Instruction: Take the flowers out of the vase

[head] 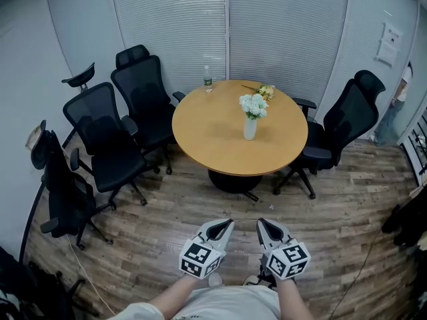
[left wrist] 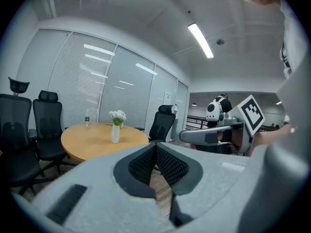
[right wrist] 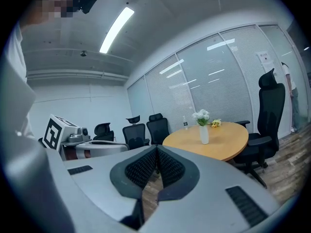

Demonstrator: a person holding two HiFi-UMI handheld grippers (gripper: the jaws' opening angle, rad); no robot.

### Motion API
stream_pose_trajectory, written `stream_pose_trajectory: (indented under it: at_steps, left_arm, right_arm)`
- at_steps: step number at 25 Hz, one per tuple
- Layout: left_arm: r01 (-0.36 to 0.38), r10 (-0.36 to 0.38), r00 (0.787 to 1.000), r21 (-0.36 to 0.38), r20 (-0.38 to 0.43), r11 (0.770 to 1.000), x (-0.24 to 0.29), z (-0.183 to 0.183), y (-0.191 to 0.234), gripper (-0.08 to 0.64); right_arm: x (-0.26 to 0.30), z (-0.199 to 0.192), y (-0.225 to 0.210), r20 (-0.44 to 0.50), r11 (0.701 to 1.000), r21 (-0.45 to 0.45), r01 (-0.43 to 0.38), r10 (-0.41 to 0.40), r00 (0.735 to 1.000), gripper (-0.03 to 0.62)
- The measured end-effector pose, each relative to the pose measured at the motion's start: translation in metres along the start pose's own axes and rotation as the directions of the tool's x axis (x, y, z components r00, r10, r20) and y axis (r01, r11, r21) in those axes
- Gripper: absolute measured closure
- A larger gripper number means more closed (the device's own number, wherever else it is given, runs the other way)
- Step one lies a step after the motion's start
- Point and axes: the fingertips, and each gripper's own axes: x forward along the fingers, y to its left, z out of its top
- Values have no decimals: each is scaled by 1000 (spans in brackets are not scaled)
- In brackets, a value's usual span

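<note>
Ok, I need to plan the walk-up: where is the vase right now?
In the head view the white vase stands upright near the middle of the round table, holding white flowers, with yellow flowers lying behind it.

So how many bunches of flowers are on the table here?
2. A white bunch stands in the vase near the middle of the table. A yellow bunch lies on the tabletop behind it, near the far edge. None seems hidden.

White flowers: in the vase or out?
In. The white flowers stand in the upright vase on the round table, with nothing touching them.
</note>
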Motion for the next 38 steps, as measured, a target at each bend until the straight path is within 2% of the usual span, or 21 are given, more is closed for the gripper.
stream_pose_trajectory:
  at_steps: [7,19,24,32,38]
  left_arm:
    - [15,-15,1000,-10,-6,1000,-18,-6,23,549]
    - [10,-10,1000,-13,4,1000,-5,-5,56,549]
    - [0,0,1000,-13,-5,1000,23,-3,78,549]
    - [-3,3,1000,-8,-15,1000,95,14,117,549]
    - [-8,8,1000,0,-2,1000,147,42,145,549]
  right_arm:
    - [17,-5,19,0,1000,11,21,-21,1000,584]
    - [56,-9,12,-7,1000,21,11,-11,1000,584]
    - [84,-3,-10,2,1000,26,0,0,1000,584]
    - [142,23,-72,11,1000,23,-20,19,1000,584]
    - [185,51,-116,21,999,18,-44,44,999,584]
